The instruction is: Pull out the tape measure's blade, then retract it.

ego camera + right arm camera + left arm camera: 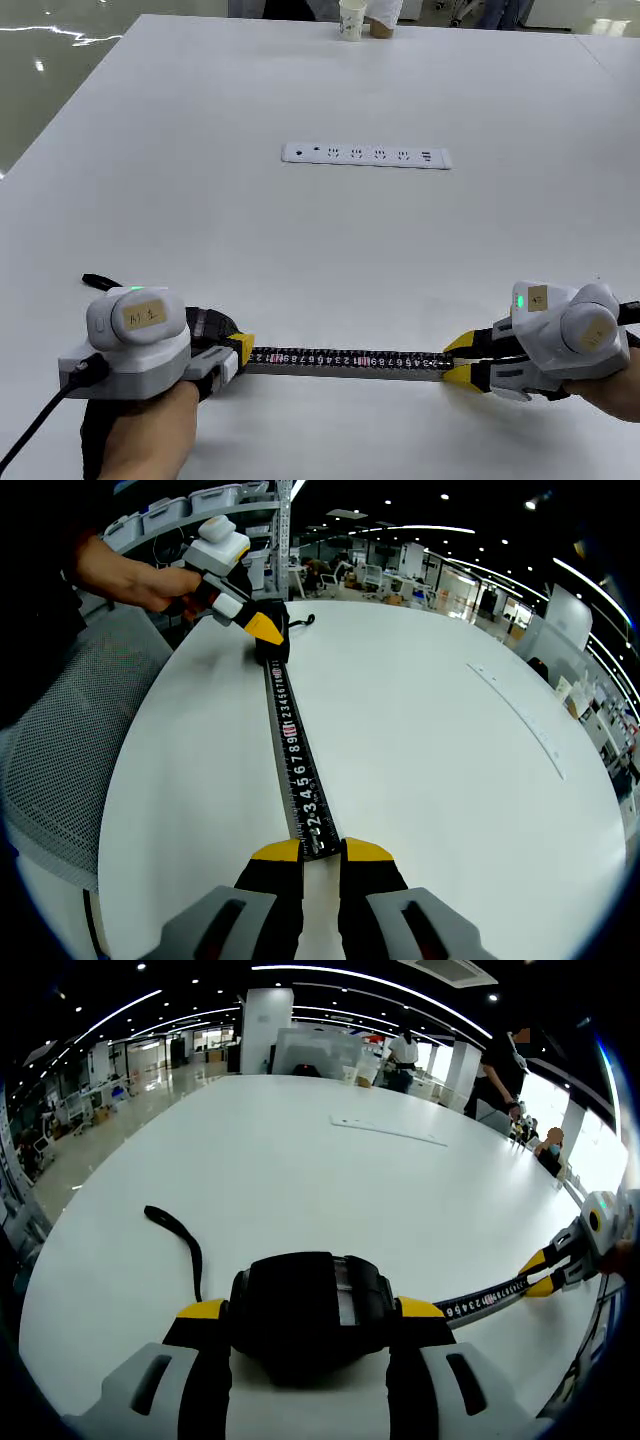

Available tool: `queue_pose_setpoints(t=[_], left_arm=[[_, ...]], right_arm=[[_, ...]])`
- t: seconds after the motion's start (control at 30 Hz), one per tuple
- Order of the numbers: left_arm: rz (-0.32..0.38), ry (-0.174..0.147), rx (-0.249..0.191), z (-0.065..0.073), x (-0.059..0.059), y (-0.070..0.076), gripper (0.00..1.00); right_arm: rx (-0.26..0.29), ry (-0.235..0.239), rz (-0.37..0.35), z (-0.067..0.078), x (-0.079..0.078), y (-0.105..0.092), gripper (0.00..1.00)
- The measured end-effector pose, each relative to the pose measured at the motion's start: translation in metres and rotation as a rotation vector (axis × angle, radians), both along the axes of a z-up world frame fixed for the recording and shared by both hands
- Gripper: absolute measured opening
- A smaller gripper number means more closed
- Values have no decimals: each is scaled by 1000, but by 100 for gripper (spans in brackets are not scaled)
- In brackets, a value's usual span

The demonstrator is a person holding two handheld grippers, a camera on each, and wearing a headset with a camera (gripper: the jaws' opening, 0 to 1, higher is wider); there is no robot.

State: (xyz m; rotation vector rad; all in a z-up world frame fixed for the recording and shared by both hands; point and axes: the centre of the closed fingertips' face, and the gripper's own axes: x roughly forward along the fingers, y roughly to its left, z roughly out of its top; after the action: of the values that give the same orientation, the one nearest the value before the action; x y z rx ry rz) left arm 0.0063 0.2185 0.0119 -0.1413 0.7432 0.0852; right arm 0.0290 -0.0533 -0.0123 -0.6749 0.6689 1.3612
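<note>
The black tape measure case (310, 1305) sits clamped between the yellow-tipped jaws of my left gripper (238, 352), low on the white table (330, 230). Its black blade (350, 359) with white numbers lies stretched flat to the right across the table. My right gripper (462, 360) is shut on the blade's tip (322, 846), the blade (290, 735) running away from it to the case (274, 630). A black wrist strap (180, 1235) trails from the case on the table. From the left gripper view the right gripper (545, 1270) shows at the far right, pinching the blade's end.
A white power strip (366, 155) lies in the middle of the table beyond the tape. A paper cup (352, 20) stands at the far edge. A black cable (40, 425) runs off the left gripper. A mesh chair (70, 740) stands beside the table edge; people are in the background.
</note>
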Motion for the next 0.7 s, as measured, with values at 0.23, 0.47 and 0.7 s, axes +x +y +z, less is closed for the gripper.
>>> queue_pose_setpoints(t=[0.23,0.47,0.7], left_arm=[[0,2,-1,0,0,0,57],[0,5,-3,0,0,0,57],[-2,6,-4,0,0,0,58]], right_arm=[[0,1,0,0,0,0,9],[5,3,1,1,0,1,9],[3,3,8,1,-1,5,9]])
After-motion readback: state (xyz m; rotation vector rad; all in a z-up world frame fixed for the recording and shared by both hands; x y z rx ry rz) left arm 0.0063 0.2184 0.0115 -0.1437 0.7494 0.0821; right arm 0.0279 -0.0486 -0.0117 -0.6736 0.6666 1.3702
